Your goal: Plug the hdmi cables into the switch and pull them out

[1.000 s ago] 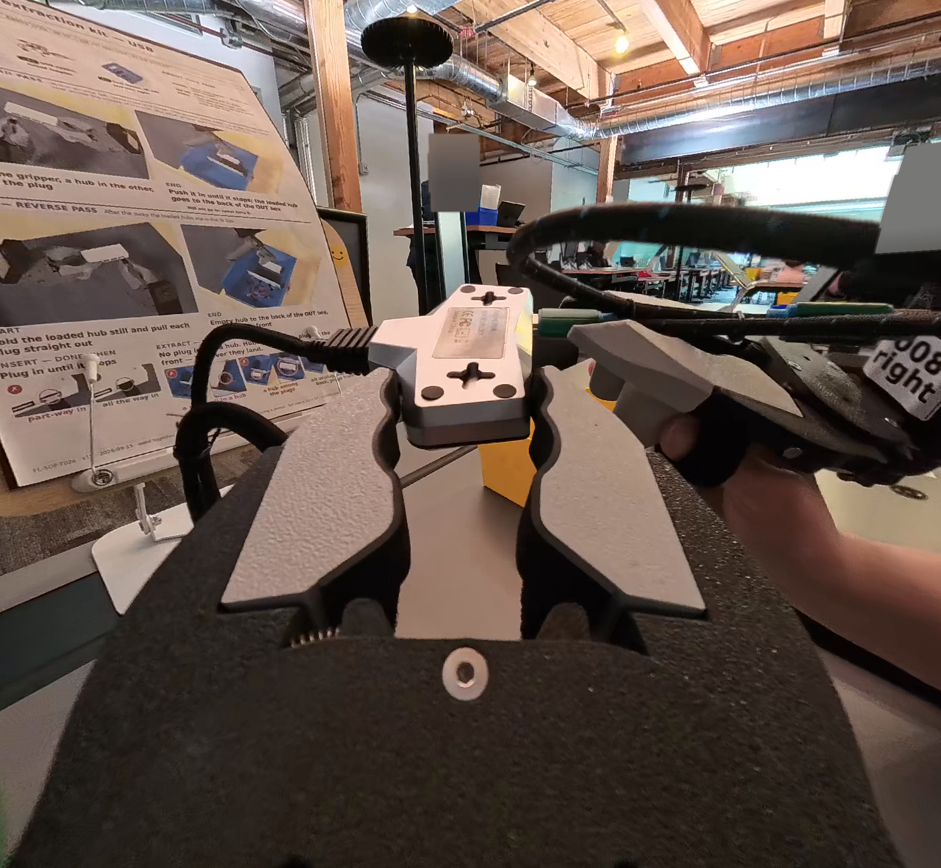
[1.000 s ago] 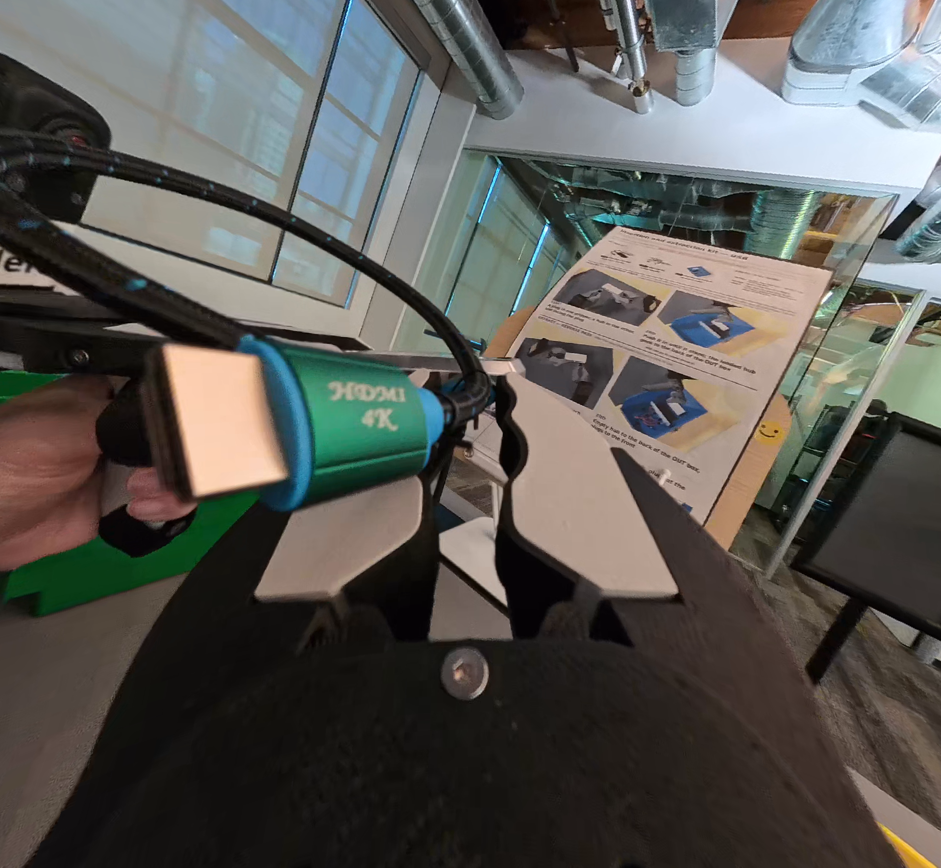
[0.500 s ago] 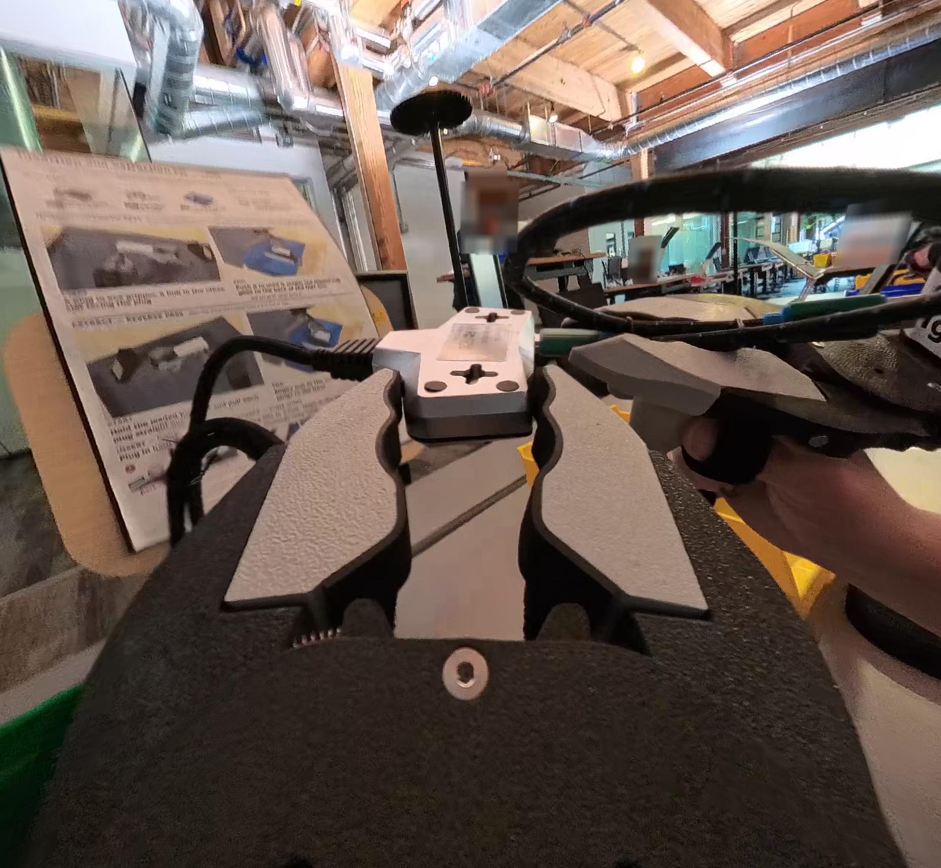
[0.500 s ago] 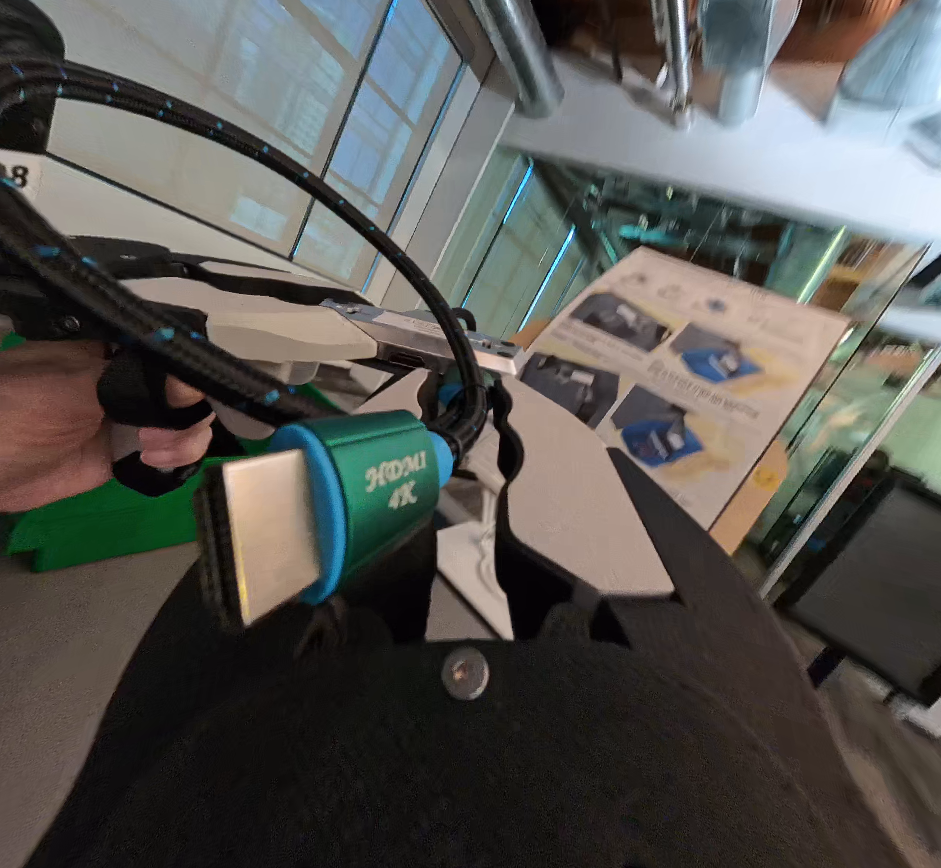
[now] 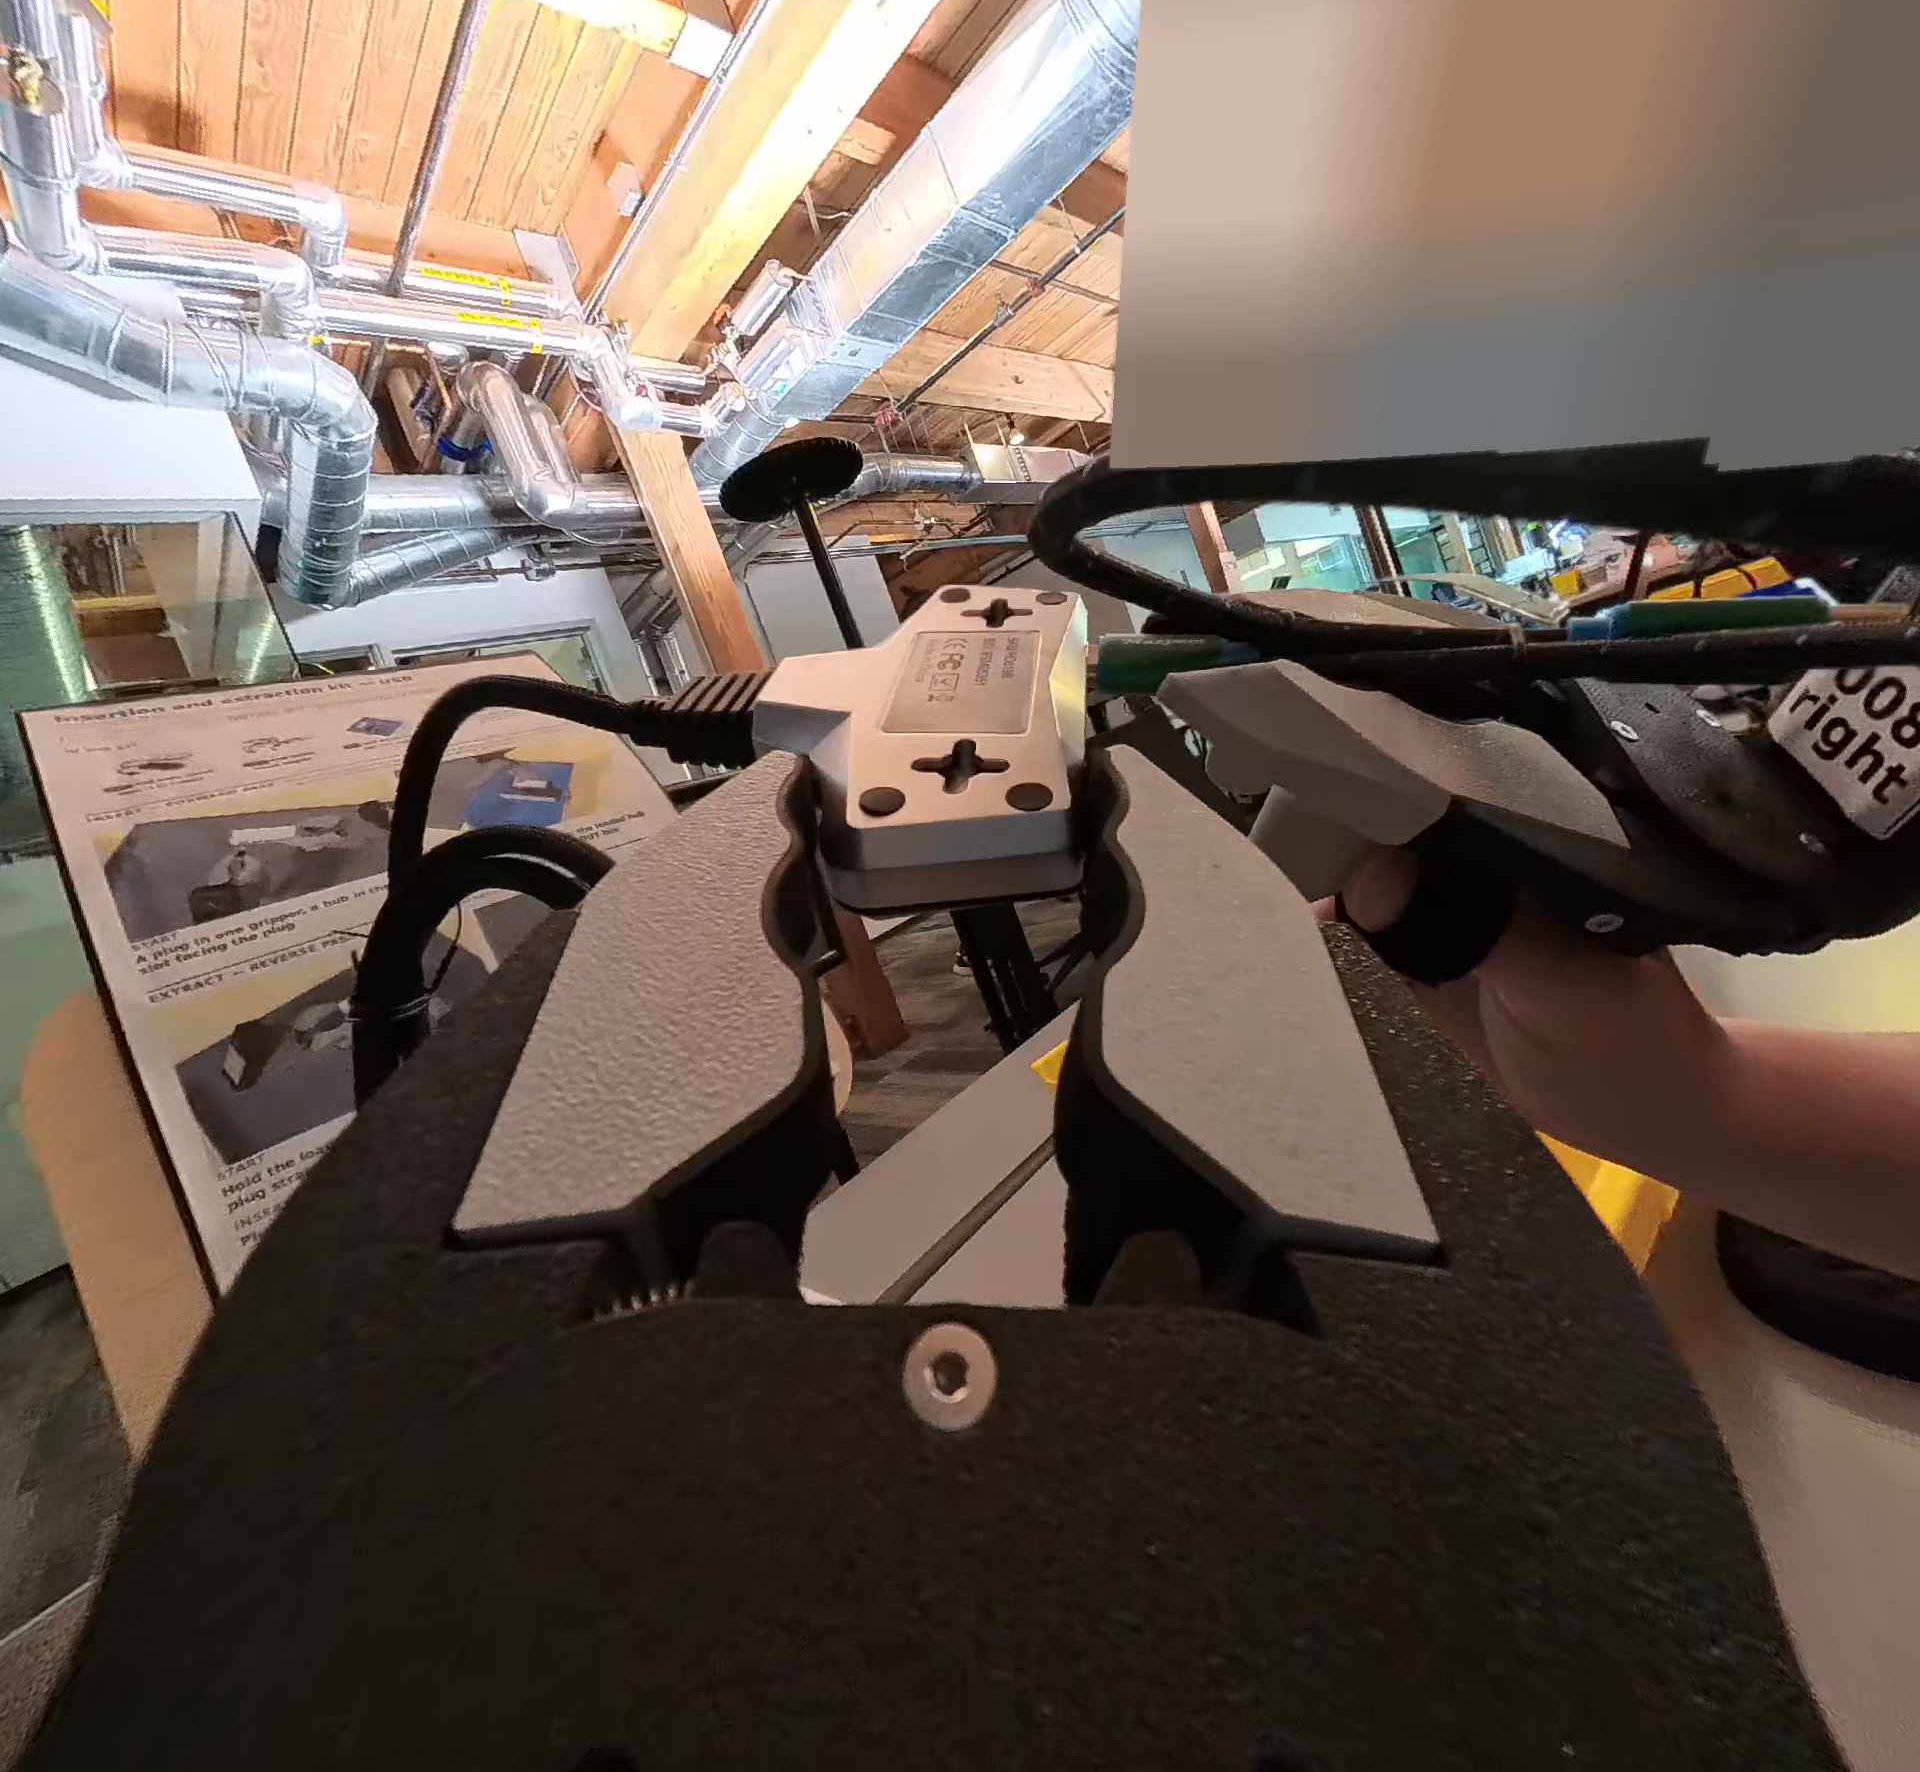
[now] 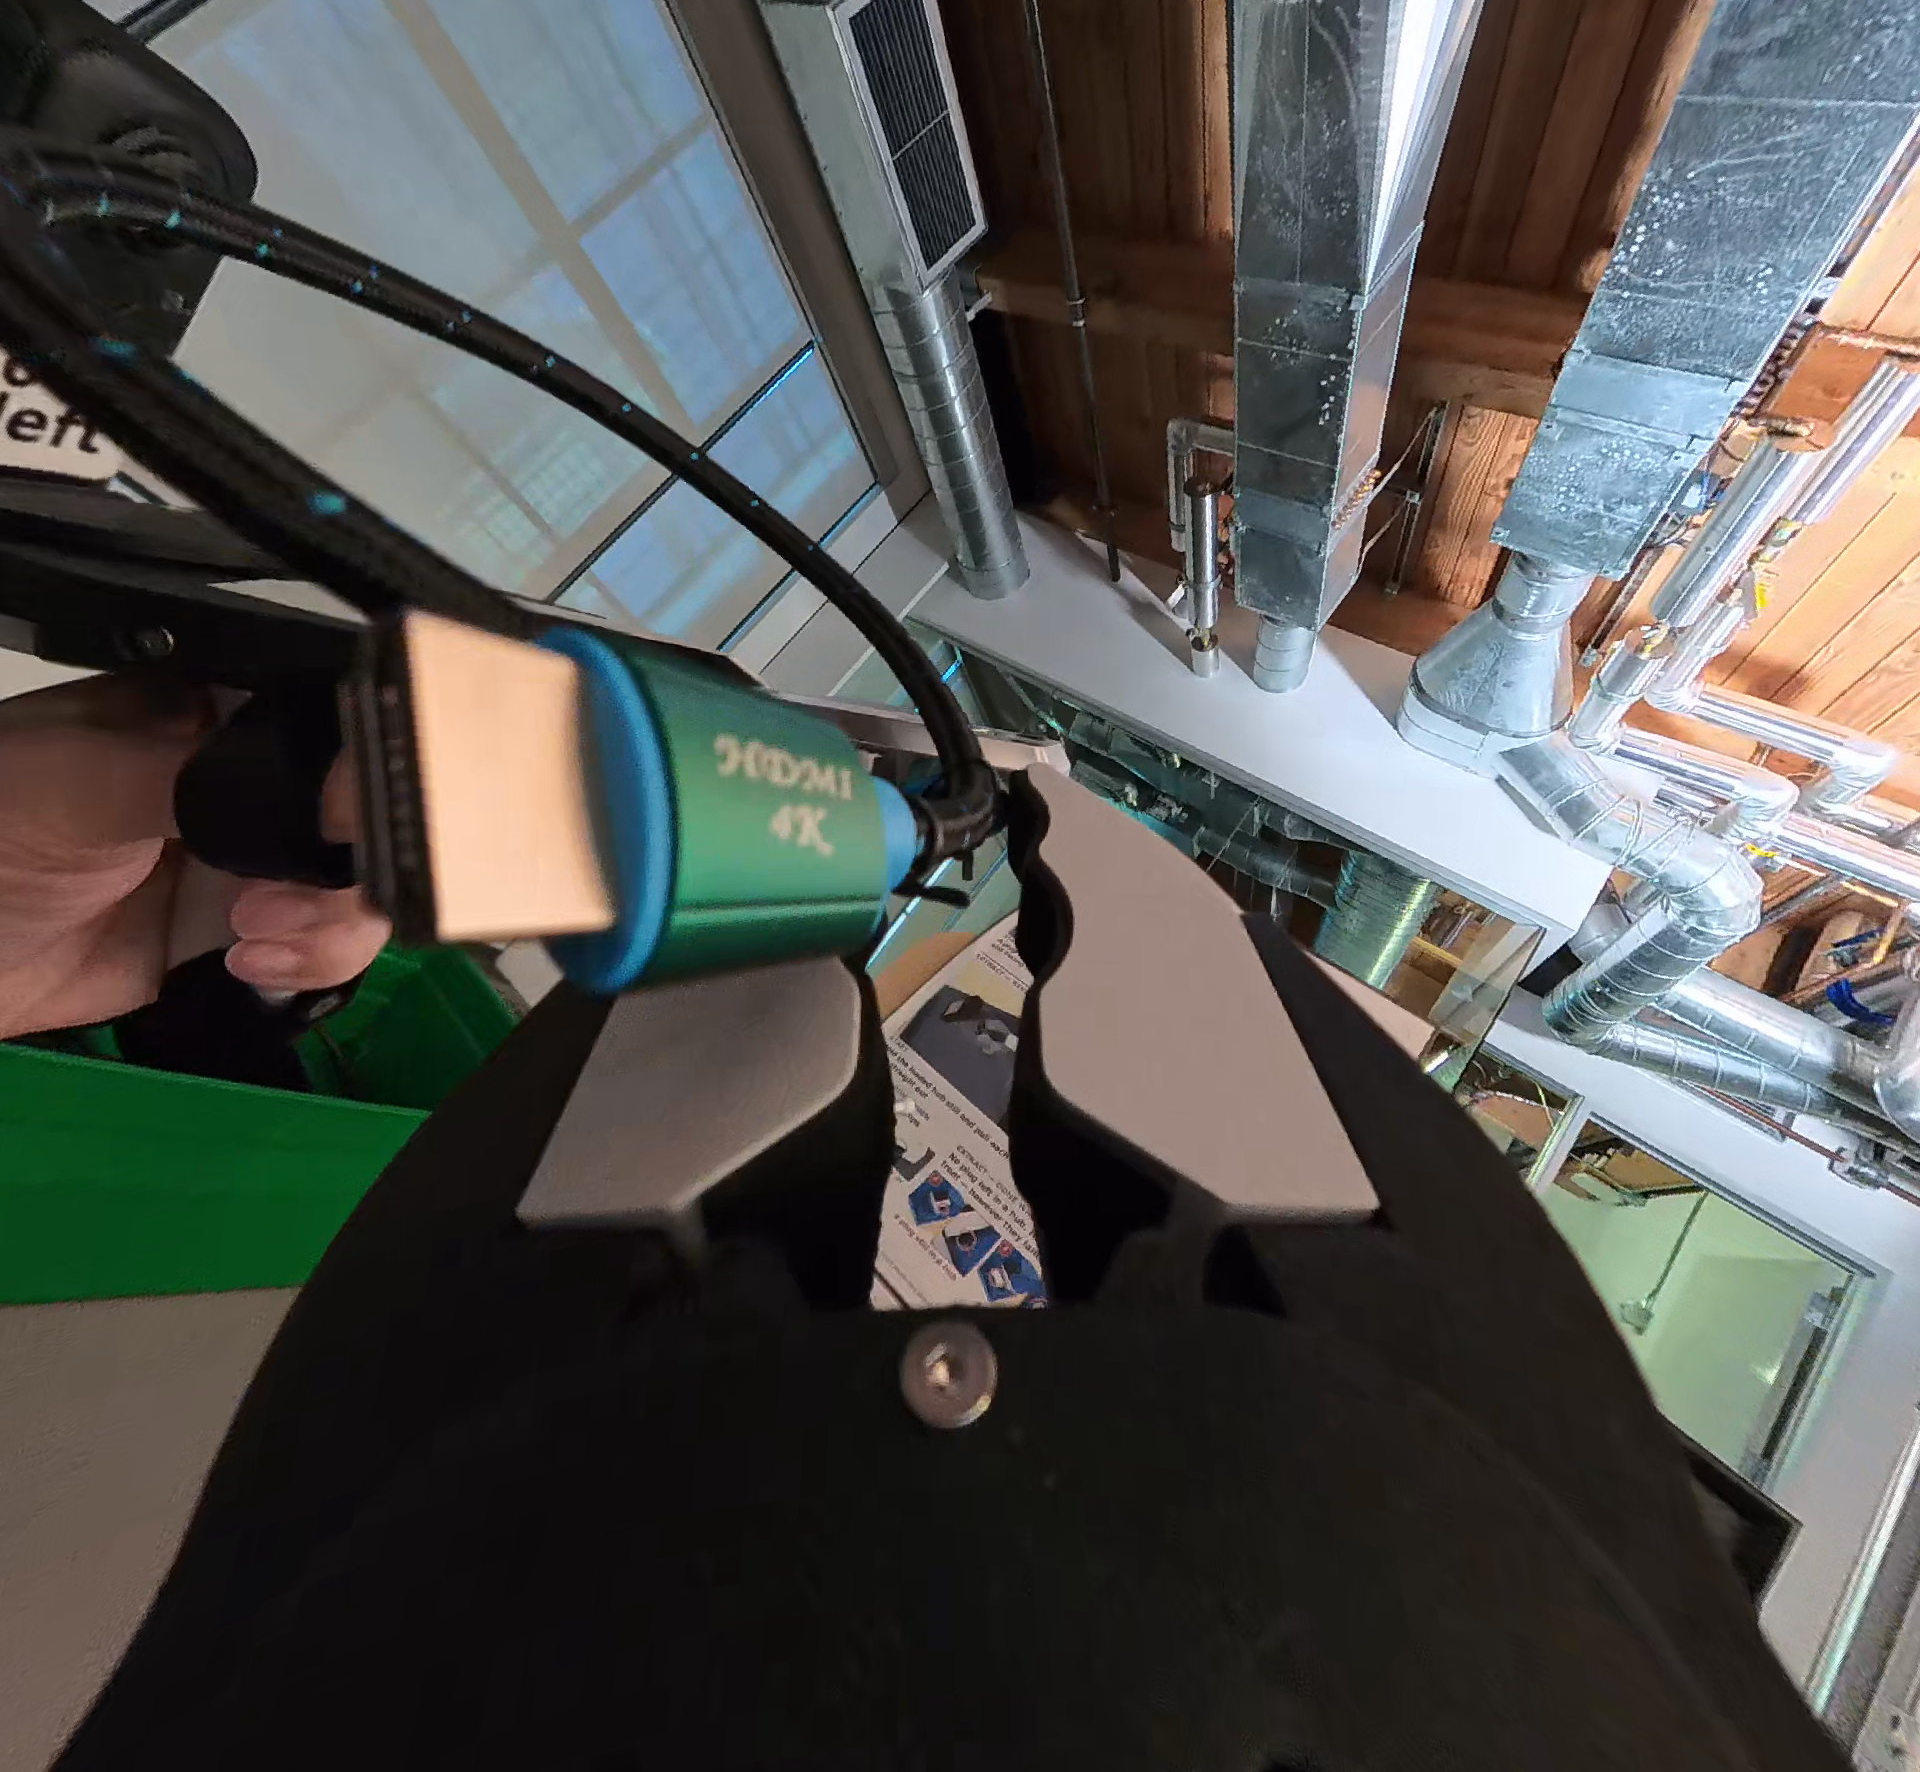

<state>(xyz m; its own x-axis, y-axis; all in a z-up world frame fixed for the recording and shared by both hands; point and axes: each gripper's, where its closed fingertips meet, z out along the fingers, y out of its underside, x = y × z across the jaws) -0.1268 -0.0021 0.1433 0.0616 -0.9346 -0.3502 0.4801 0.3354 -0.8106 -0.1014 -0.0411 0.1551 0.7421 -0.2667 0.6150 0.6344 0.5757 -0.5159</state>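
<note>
Both cameras now tilt further upward than half a second ago: wooden ceiling (image 5: 312, 112) and silver ducts (image 6: 1320, 216) fill the upper halves of both views, where before the instruction poster (image 5: 260, 891) sat higher and larger at the left of the left wrist view; it is now low at left, partly behind the finger. A large blurred patch covers the upper right of the left wrist view. Left gripper (image 5: 951, 818), frame centre: jaws narrow, clamped on the near end of the silver switch (image 5: 961, 735), underside with rubber feet facing the camera, as in the earlier frames. Its black cable (image 5: 468, 746) leaves the switch's left side and loops down at centre left. Right gripper (image 6: 940, 875): jaws nearly closed, pinching the braided cable (image 6: 727, 496) just behind the green HDMI plug (image 6: 727, 818); the plug points toward frame left, its metal tip level again after drooping lower half a second ago. In the left wrist view a green plug end (image 5: 1164, 657) sits just right of the switch, not inserted as far as can be told. A hand (image 5: 1558, 1047) holds the right gripper's handle at centre right.
</note>
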